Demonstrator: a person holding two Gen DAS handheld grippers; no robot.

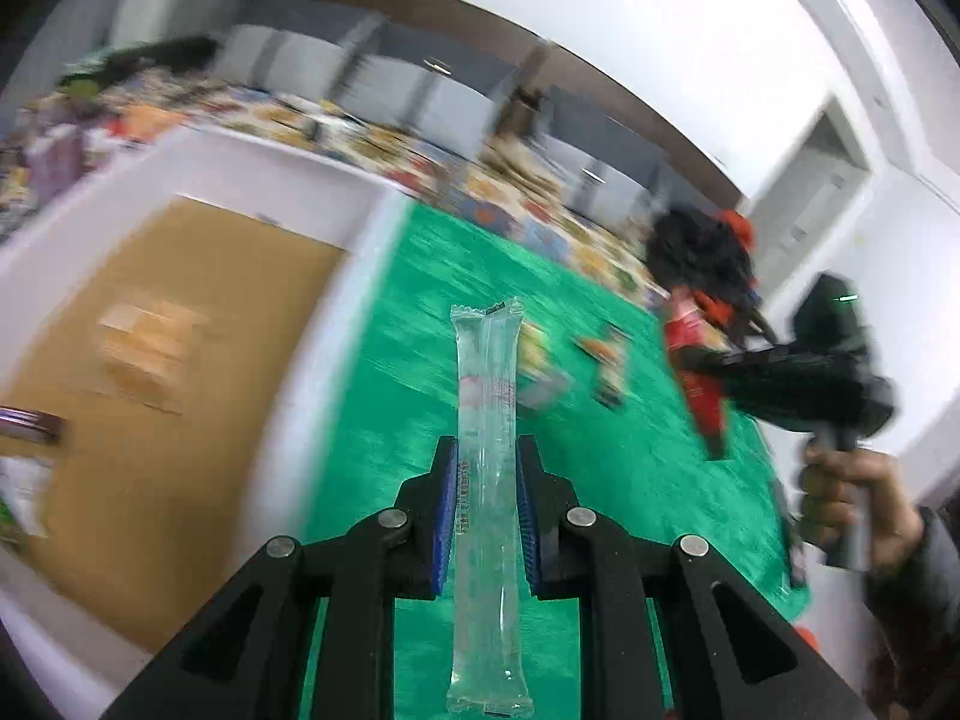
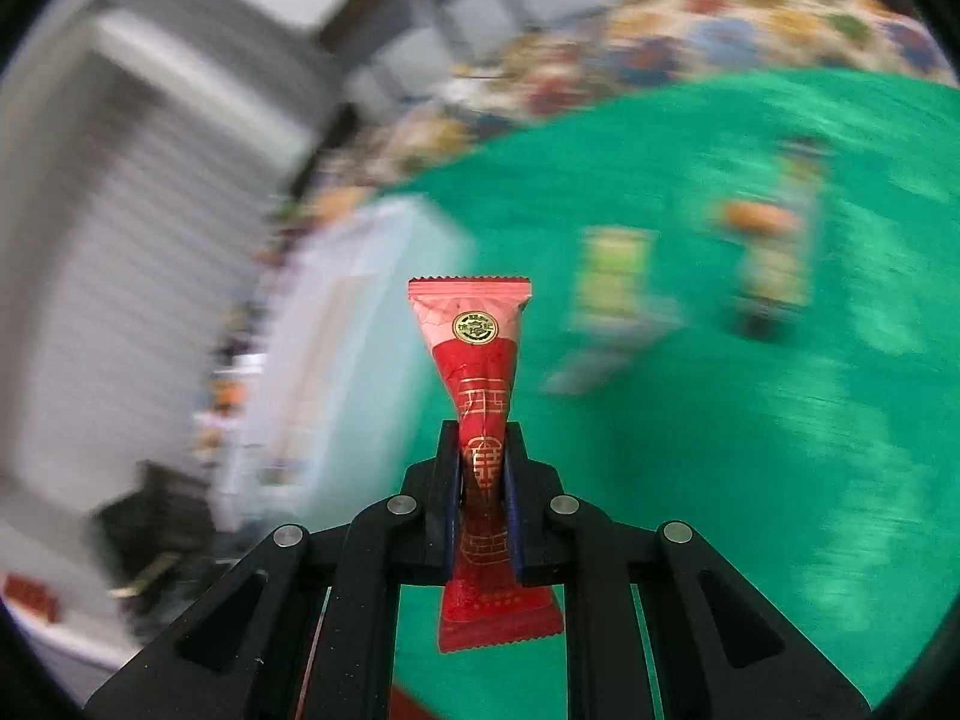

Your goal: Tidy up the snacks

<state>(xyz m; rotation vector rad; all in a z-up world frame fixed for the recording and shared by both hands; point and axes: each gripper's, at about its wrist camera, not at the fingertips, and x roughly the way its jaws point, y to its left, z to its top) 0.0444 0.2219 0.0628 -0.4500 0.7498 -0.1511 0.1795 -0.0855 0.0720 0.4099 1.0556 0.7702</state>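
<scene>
My left gripper (image 1: pixel 487 456) is shut on a long clear plastic snack packet (image 1: pixel 486 420) that sticks out forward above the green cloth (image 1: pixel 432 312). My right gripper (image 2: pixel 483 450) is shut on a red snack packet (image 2: pixel 477 384) with gold print. The right gripper (image 1: pixel 708 420) also shows in the left wrist view, held in a hand with the red packet (image 1: pixel 699 378) pointing down. Two small snack packets (image 1: pixel 543 369) (image 1: pixel 609 369) lie blurred on the cloth; they also show in the right wrist view (image 2: pixel 612 276) (image 2: pixel 774 252).
A white box with a brown cardboard bottom (image 1: pixel 138 360) stands left of the green cloth; it shows blurred in the right wrist view (image 2: pixel 336 360). A patterned floor mat (image 1: pixel 384 144) lies beyond. White walls and a door (image 1: pixel 804 204) are behind.
</scene>
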